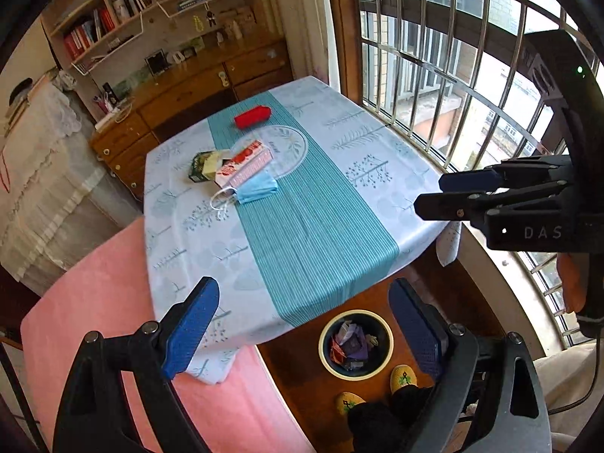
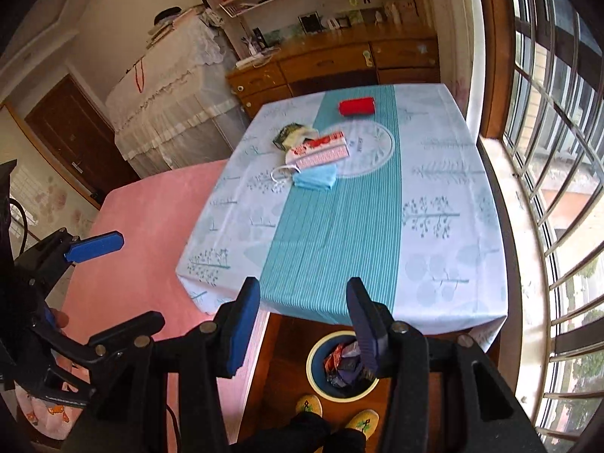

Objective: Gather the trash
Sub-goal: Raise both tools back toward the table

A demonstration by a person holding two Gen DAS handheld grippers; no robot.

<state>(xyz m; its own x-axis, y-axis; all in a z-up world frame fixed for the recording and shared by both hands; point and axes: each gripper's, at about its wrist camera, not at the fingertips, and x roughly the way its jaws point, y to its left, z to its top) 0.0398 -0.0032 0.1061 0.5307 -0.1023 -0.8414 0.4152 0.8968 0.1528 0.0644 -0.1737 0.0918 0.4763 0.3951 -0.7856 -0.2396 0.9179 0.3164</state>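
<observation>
On the table [image 1: 321, 226] lie a blue face mask [image 1: 256, 188], a pink and white carton [image 1: 245, 162], a green box [image 1: 204, 166] and a red item [image 1: 252, 116]. The right wrist view shows the same mask [image 2: 315, 179], carton [image 2: 321, 149], green box [image 2: 288, 134] and red item [image 2: 356, 107]. A round bin [image 1: 356, 343] holding wrappers stands on the floor by the table's near edge. My left gripper [image 1: 302, 330] hangs high above that edge, open with nothing between its fingers. My right gripper [image 2: 302, 326] is open and bare too, above the bin's rim [image 2: 313, 362].
A pink bed [image 1: 94, 302] touches the table's left side. A barred window [image 1: 453, 75] runs along the right. A wooden cabinet [image 1: 181, 94] and bookshelves stand behind the table. A person's yellow slippers [image 1: 404, 377] are on the wooden floor next to the bin.
</observation>
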